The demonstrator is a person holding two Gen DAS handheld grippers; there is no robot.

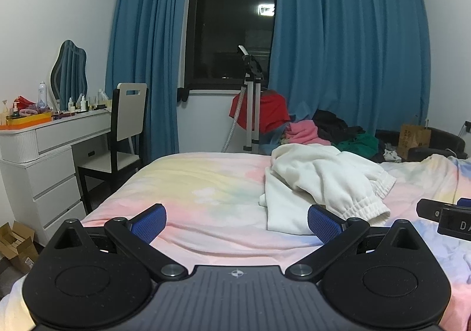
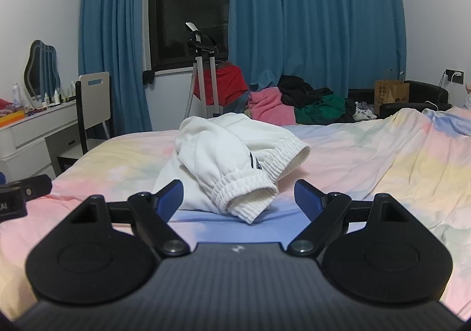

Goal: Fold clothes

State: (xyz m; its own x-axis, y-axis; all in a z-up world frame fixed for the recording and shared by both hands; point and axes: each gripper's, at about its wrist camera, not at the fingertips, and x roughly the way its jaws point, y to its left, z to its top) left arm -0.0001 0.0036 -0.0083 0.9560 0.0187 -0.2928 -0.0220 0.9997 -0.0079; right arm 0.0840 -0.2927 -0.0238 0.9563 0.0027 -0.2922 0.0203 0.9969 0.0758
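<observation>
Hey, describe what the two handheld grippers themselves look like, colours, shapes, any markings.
Both match: the left gripper and right gripper have a ribbed dark grey body, round black side housings, black link arms on silver pivots, and blue textured fingers. A small white emblem sits at centre. No cables, sleeves or hands show.

Few readable marks, most cut off or blurred

A brown paper bag (image 2: 391,94), far ahead and right of the right gripper (image 2: 239,197), bears dark print starting "COCO"; the rest blurs. The right gripper's body, at the left gripper's (image 1: 237,223) right edge, shows white "DA", cut off.
</observation>
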